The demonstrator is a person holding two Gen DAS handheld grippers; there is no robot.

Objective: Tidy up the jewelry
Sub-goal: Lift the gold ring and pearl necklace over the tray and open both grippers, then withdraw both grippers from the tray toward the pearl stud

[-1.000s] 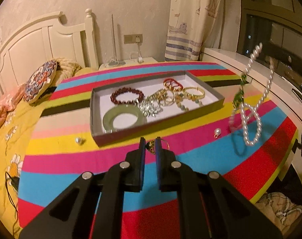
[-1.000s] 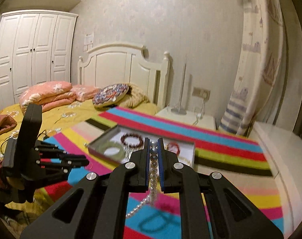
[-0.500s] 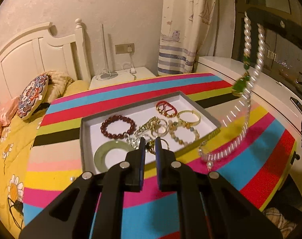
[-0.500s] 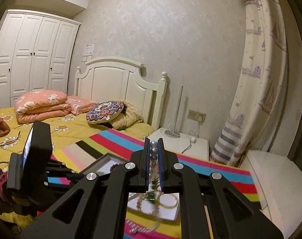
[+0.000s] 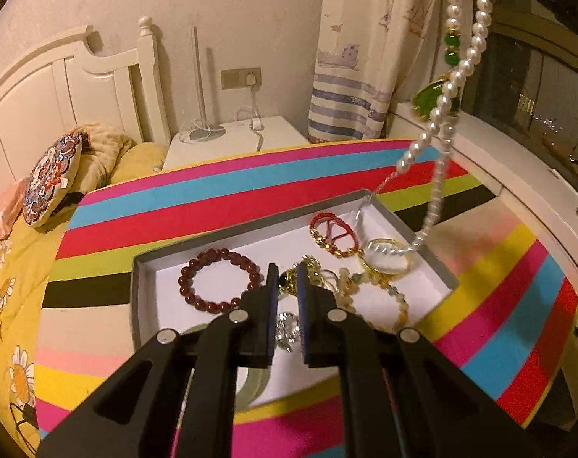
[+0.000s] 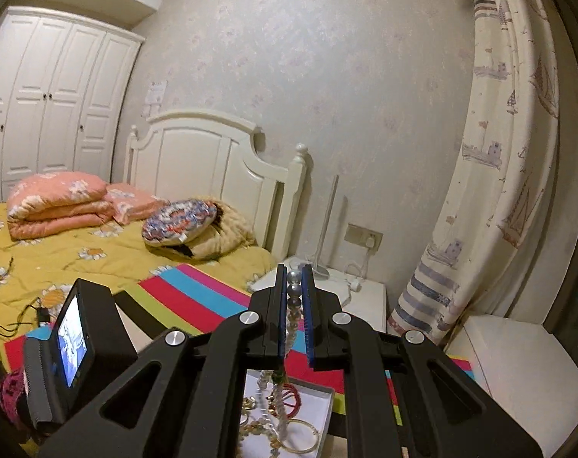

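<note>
A pearl necklace (image 5: 447, 87) with a green pendant (image 5: 430, 99) hangs high over the right end of the tray (image 5: 144, 267), its lower end trailing among the gold bangles (image 5: 388, 255) inside. The right gripper (image 6: 293, 286) pinches the strand near its top, pearls visible between the fingers. The left gripper (image 5: 287, 286) hovers above the tray's middle with its fingers set narrow around a small dark-stoned gold piece (image 5: 288, 281); whether they actually press on it cannot be told. A red bead bracelet (image 5: 218, 280) lies to the left on the tray, which sits on a striped cloth (image 5: 212, 194). The step likely calls for lowering the strand slowly so it coils in bare tray space, not over the bangles, and letting go only once its weight rests down.
</note>
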